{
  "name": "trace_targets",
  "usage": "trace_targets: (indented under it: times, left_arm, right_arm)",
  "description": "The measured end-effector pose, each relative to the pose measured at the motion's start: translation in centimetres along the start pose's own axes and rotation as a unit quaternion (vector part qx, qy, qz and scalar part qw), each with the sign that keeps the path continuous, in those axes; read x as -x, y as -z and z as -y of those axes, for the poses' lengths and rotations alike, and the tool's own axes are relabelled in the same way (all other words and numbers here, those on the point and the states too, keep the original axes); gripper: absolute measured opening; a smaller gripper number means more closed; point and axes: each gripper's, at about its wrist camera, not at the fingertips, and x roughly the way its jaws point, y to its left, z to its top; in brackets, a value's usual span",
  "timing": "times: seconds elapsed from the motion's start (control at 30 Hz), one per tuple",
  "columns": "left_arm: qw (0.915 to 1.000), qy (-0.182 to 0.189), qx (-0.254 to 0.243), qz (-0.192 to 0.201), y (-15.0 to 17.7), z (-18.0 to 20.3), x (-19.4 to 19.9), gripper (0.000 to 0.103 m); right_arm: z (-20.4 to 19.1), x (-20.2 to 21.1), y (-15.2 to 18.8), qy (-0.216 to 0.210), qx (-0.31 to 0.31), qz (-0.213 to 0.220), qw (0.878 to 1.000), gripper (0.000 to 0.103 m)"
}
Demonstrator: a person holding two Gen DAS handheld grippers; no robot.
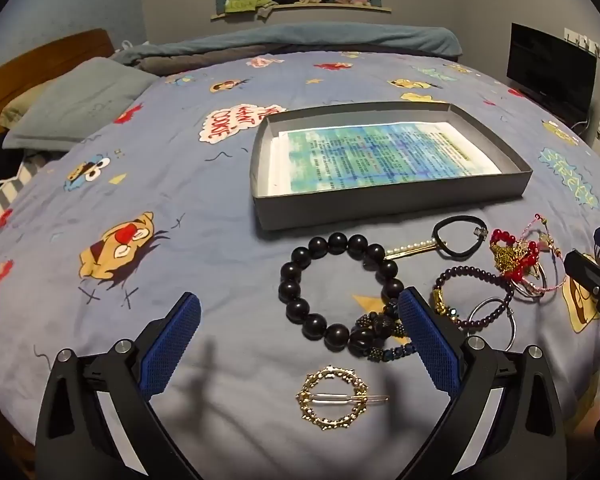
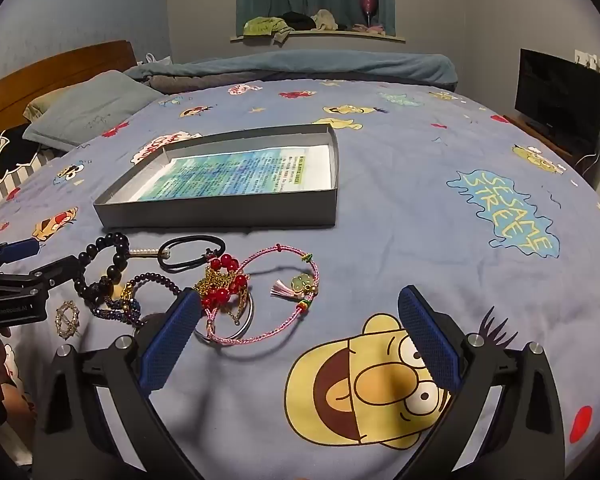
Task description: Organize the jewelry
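Now both grippers' ribbed blue jaws wide apart, empty, above round glossy black bead bracelet [image 1: 340, 290] on quilt [image 1: 180, 248].

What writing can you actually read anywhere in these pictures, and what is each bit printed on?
"SESAME STREET": blue splash printed on the bedspread.
"ME WANT COOKIE": white speech bubble on the bedspread print, seen upside down.
Small white lettering on the left hand-held gripper: too blurred to read.
Printed sheet inside the grey box: lines of text, too small and blurred to read.
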Motion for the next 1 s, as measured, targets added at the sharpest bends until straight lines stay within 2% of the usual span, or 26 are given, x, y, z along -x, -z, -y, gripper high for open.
trace_targets:
  times: [1.0]
  left_arm:
    - [1.0000,0.005,0.006,0.003,-0.20,-0.18,0.40,0.098]
  right_arm:
    - [-0.40,-0.36,-0.16,0.000,0.005,0.001,1.000,0.098]
